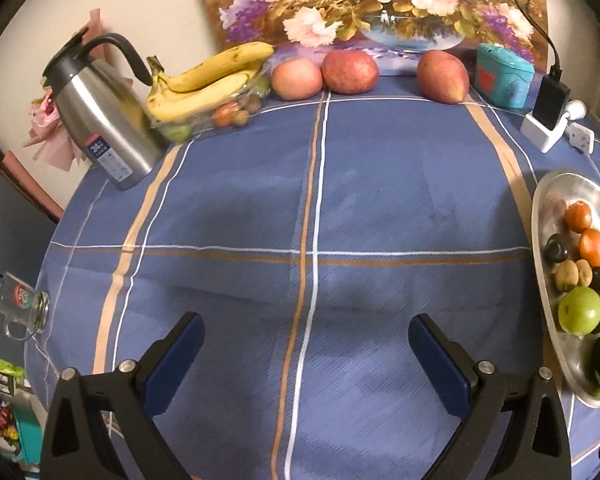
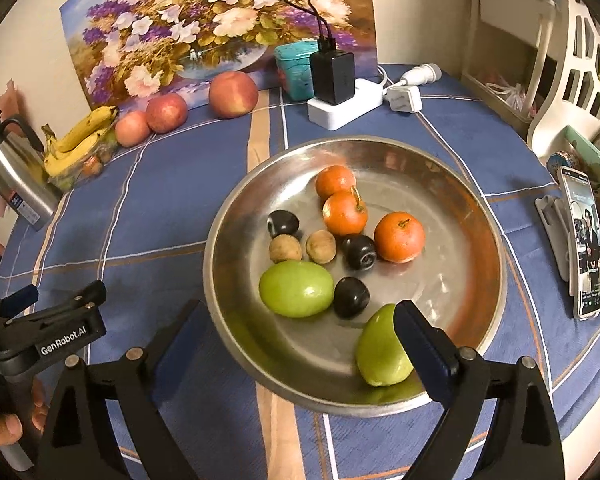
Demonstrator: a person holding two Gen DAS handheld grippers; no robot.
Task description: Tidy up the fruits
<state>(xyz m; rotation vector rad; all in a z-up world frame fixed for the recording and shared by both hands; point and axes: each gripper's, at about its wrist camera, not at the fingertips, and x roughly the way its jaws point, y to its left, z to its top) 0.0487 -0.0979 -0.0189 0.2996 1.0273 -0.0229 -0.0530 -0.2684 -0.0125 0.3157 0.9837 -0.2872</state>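
— While the right claw [image 2: 298, 354] hangs wide open over the near rim of the metal plate [image 2: 484, 224], is that green fruit [image 2: 380, 350] in its grip?
— No. It lies in the plate beside the claw's right finger, perhaps touching it; I can't tell for sure. Nothing is pinched, so I'd judge this a drop just made.
— And the left claw [image 1: 306, 354]?
— Spread wide too, empty, over bare blue tablecloth [image 1: 380, 184] on the table.
— What else sits in the plate?
— Another green fruit [image 2: 296, 288], three dark plums, two small brown fruits and three oranges [image 2: 399, 237].
— So what's left?
— At the far edge of the table: three reddish apples [image 1: 350, 71] and the bananas [image 1: 204, 84], resting on a clear container of small fruit beside the steel jug [image 1: 100, 120]. Next likely calls for a long forward reach and a wide grip on an apple.
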